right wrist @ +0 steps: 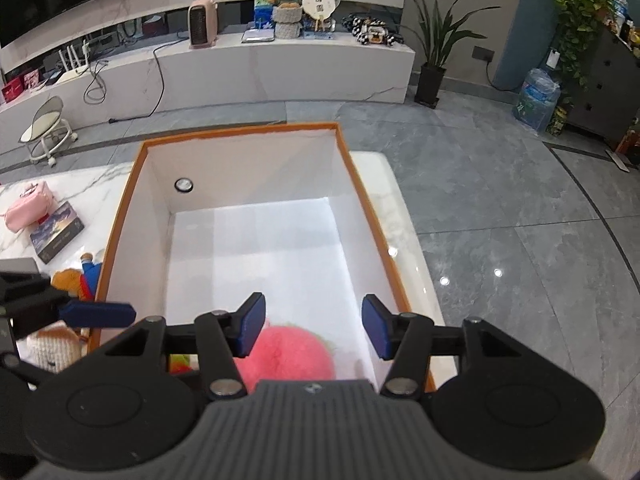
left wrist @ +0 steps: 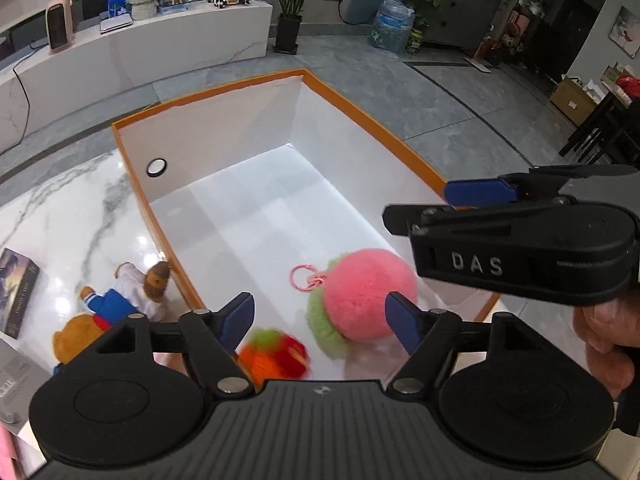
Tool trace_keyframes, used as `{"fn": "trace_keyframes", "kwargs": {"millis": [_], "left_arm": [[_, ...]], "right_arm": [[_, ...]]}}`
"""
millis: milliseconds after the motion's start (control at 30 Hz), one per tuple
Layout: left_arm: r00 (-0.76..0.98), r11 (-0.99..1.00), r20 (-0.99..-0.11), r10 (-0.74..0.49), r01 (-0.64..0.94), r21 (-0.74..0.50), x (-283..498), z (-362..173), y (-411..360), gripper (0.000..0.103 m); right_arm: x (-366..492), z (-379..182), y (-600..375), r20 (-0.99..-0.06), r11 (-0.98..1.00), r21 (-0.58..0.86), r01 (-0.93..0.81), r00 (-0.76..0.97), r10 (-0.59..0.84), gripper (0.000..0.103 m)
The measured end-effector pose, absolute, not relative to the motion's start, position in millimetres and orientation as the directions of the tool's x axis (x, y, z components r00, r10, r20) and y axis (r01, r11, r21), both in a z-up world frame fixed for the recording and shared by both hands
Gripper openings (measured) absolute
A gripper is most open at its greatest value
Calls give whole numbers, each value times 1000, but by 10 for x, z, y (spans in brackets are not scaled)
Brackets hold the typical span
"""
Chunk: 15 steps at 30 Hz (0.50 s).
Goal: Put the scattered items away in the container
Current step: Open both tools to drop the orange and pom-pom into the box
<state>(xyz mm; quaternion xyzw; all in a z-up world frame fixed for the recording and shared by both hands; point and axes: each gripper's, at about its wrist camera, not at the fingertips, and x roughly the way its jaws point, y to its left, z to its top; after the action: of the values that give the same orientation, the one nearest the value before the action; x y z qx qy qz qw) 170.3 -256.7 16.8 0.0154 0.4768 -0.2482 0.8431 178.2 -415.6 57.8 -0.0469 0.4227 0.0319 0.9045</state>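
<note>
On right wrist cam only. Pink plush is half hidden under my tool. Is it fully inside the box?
Observer: Yes. The pink plush lies whole on the floor of the box, with a pink ring beside it.
Operator: Left tool holding anything?
Observer: No. The left tool is open, and a blurred orange-and-red plush is below it, inside the box.
Operator: Anything outside the box on that side?
Observer: A doll in a white top and blue trousers lies on the table, its head by the box's outer wall.
</note>
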Motion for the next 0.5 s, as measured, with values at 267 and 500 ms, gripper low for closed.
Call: {"fn": "trace_keyframes", "kwargs": {"millis": [267, 500], "left_arm": [[428, 861, -783, -451, 439, -256, 1643, 224, -2537, 86], [445, 853, -752, -486, 431, -295, 1618, 329, -2421, 86]], "right_arm": [[1761, 620, -4156, -748, 995, -50, -88, 663, 22, 58], [1769, 685, -4087, -725, 996, -46, -80, 688, 21, 61]]}}
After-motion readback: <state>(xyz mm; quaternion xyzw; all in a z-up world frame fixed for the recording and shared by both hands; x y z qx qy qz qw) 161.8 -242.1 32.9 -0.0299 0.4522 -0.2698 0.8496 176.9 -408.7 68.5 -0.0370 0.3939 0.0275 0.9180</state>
